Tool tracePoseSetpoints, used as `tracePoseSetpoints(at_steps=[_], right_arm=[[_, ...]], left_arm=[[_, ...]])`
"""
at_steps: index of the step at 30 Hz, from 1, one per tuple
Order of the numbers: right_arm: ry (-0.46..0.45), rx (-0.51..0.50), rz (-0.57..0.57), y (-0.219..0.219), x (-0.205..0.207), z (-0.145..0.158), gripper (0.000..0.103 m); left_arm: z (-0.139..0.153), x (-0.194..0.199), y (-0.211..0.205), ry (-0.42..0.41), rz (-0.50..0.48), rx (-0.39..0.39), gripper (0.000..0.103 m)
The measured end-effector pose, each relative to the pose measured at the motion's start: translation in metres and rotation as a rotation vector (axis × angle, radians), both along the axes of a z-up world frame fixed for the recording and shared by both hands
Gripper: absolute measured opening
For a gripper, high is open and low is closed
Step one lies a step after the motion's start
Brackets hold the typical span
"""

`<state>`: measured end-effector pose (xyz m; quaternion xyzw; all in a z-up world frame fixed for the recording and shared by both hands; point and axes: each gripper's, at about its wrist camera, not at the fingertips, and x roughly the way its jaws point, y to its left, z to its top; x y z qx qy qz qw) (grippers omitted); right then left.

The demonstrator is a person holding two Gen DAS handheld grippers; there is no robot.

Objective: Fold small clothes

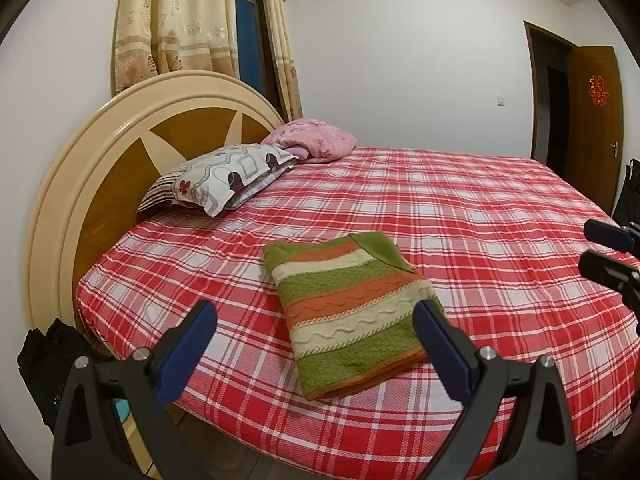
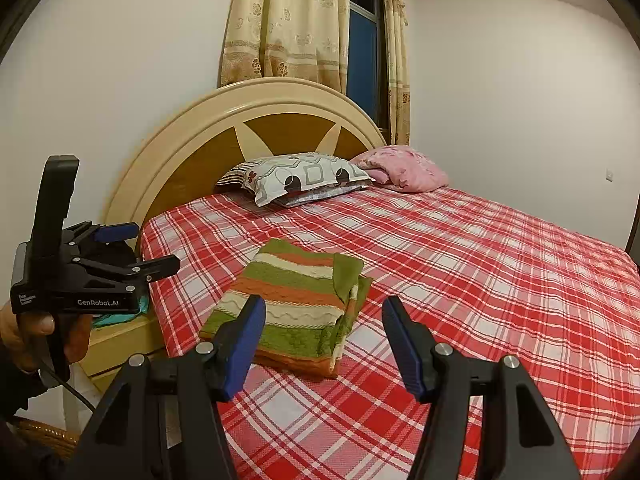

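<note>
Left wrist view: left tool (image 1: 316, 344) wide open, holding nothing.
Sweater (image 1: 346, 312): folded on bed (image 1: 500, 216), just ahead, long axis running away.
Right tool (image 2: 324, 344): open, holding nothing, equally near.

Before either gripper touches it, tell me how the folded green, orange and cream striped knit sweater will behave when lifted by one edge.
The folded green, orange and cream striped knit sweater looks soft, so it will probably droop. Its stacked layers show loose edges and would likely fall open. Pushed, the knit may drag and wrinkle the red plaid bedsheet rather than slide.
</note>
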<state>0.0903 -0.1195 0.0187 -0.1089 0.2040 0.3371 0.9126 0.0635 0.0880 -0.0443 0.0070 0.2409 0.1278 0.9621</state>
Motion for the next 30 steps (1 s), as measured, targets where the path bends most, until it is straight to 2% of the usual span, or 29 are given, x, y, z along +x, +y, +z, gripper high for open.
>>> tracePoseSetpoints(at_steps=[30], right_arm=[[-0.016, 0.035, -0.007, -0.002, -0.005, 0.002, 0.062]], left_arm=[[0.010, -0.007, -0.011, -0.034, -0.002, 0.026, 0.103]])
